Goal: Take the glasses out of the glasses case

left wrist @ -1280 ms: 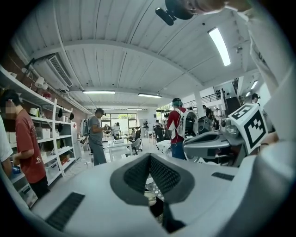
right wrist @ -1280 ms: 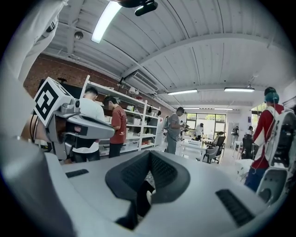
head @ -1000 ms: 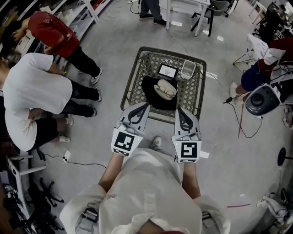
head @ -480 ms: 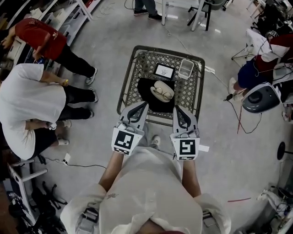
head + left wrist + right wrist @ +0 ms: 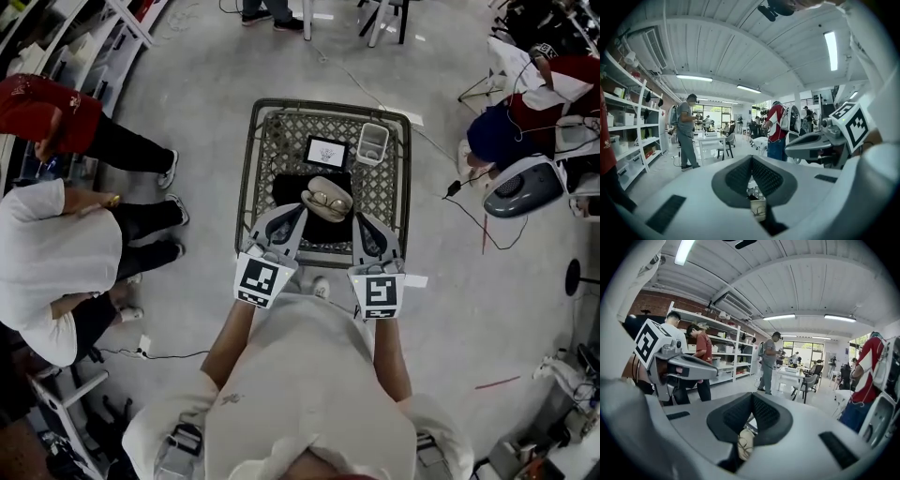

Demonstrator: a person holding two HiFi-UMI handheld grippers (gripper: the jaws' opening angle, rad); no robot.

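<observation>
The wire desk (image 5: pixel 251 178) has a black cloth (image 5: pixel 291 192) in its middle. The glasses case (image 5: pixel 323 185) lies open on the cloth. The glasses (image 5: pixel 329 201) are inside it. The left tool (image 5: pixel 287 217) and the right tool (image 5: pixel 362 225) are both over the near edge of the desk, one on each side of the case and close to it. Each tool is pressed together with nothing in it. By the far edge are a small picture (image 5: pixel 325 151) and a clear box (image 5: pixel 372 142). The box is nearer the far right corner.
</observation>
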